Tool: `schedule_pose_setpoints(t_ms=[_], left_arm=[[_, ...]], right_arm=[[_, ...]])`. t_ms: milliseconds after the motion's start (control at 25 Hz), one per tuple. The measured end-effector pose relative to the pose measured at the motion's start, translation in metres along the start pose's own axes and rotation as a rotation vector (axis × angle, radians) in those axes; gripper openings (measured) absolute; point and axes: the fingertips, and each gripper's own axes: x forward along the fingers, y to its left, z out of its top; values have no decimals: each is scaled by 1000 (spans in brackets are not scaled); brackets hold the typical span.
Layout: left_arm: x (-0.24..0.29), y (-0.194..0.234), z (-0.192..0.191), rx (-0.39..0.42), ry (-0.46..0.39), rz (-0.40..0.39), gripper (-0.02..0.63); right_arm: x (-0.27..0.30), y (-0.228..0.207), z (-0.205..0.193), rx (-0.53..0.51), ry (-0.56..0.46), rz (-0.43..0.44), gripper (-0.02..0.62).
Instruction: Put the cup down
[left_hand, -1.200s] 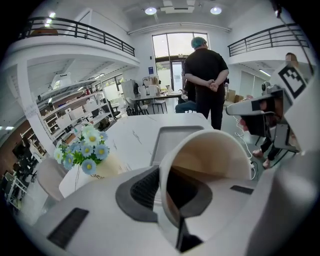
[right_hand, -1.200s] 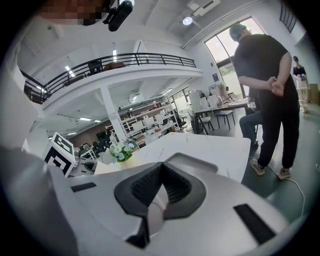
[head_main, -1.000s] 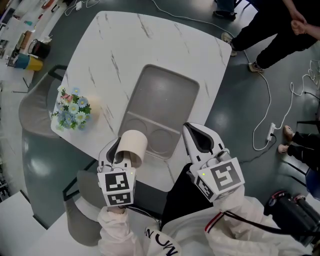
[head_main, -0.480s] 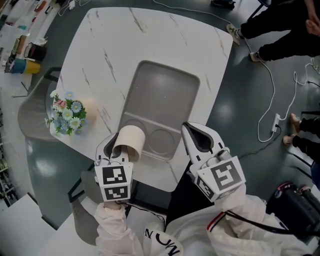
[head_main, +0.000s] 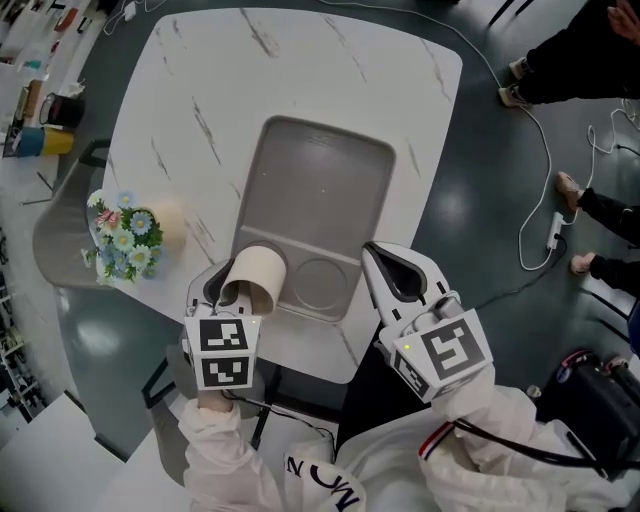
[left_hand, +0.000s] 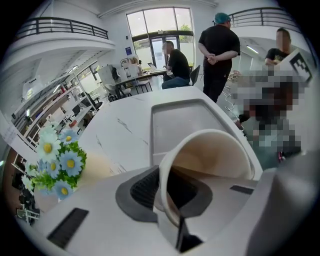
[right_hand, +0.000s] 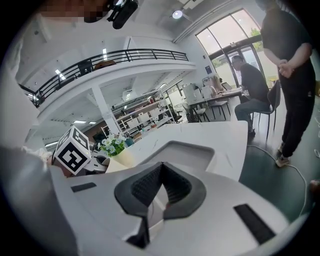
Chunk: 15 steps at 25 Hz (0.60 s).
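Since a second ago the left gripper (head_main: 228, 292) has eased slightly toward 7 o'clock. Its jaws pinch the rim wall of the paper cup (head_main: 258, 276). The cup is tilted, mouth toward the gripper, over the tray (head_main: 320, 180) at its 7 o'clock corner. It looks not yet set down and probably still needs lowering. The right gripper (head_main: 396, 272) sits at the tray's 5 o'clock, jaws pressed together, empty.

A tray (head_main: 320, 190) lies mid-table (head_main: 200, 90), with flowers (head_main: 120, 235) at the table's left edge. The cup (head_main: 255, 277), in the left gripper (head_main: 228, 290), is at the tray's near-left corner, with the right gripper (head_main: 400, 275) to its right.
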Motion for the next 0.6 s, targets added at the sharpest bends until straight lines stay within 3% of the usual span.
schedule_pose_setpoints(t_ms=[600], left_arm=[[13, -2, 1, 92, 146, -77, 46]], right_arm=[[4, -5, -12, 21, 15, -2, 5]])
